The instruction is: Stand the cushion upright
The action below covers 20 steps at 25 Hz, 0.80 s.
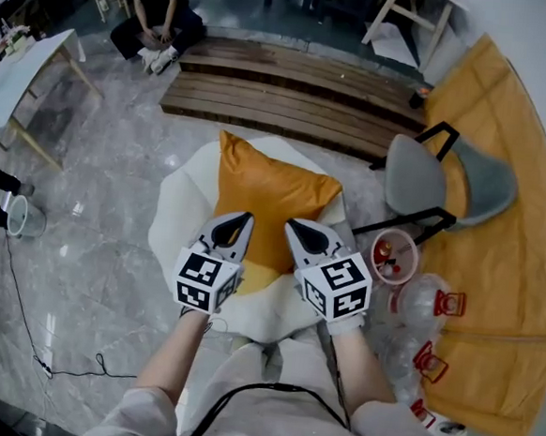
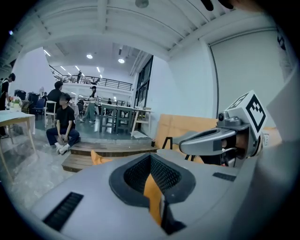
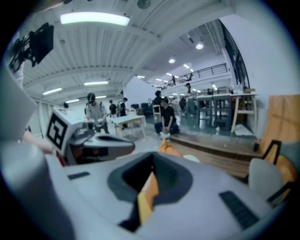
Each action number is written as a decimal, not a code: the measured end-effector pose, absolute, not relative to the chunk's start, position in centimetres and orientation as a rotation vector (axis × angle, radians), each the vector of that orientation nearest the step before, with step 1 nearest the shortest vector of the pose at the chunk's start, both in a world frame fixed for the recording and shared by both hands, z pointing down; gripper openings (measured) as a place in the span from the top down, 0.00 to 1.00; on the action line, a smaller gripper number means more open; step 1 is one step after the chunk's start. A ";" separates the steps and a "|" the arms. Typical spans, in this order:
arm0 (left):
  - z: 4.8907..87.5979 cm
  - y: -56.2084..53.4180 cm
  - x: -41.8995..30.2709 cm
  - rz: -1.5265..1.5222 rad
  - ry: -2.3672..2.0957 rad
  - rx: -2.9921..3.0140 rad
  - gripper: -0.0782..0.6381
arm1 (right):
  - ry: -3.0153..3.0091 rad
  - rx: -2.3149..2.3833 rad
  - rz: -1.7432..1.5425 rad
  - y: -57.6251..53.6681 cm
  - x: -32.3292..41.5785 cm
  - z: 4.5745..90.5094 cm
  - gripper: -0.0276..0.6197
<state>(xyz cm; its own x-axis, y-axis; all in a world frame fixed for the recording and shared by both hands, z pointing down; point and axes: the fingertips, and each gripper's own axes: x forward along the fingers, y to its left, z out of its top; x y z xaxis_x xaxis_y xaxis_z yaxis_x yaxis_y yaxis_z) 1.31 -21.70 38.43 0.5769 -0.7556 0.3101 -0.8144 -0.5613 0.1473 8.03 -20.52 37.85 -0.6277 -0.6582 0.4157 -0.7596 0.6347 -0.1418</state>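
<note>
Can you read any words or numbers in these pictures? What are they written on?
No words or numbers can be read.
Cube on the left gripper and cube on the right gripper: black-and-white square patterns only, no letters.
Print on the shirt, bottom edge: cut off and too small to read.
Red labels on the clear bottles: too small to read.

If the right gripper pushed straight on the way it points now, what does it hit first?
The orange cushion: the right gripper is shut on its near edge and points across it, so it would probably just press into the cushion's body.
</note>
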 end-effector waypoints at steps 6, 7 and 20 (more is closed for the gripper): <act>32.9 -19.4 1.0 0.164 -1.319 2.597 0.86 | -2.586 1.175 0.335 -18.2 7.5 32.8 0.93; 31.9 -19.0 0.7 0.131 -1.338 2.607 0.86 | -2.597 1.191 0.320 -17.8 7.6 31.9 0.93; 23.1 -13.9 -1.0 -0.096 -1.409 2.616 0.86 | -2.733 1.177 0.273 -12.0 6.2 23.7 0.93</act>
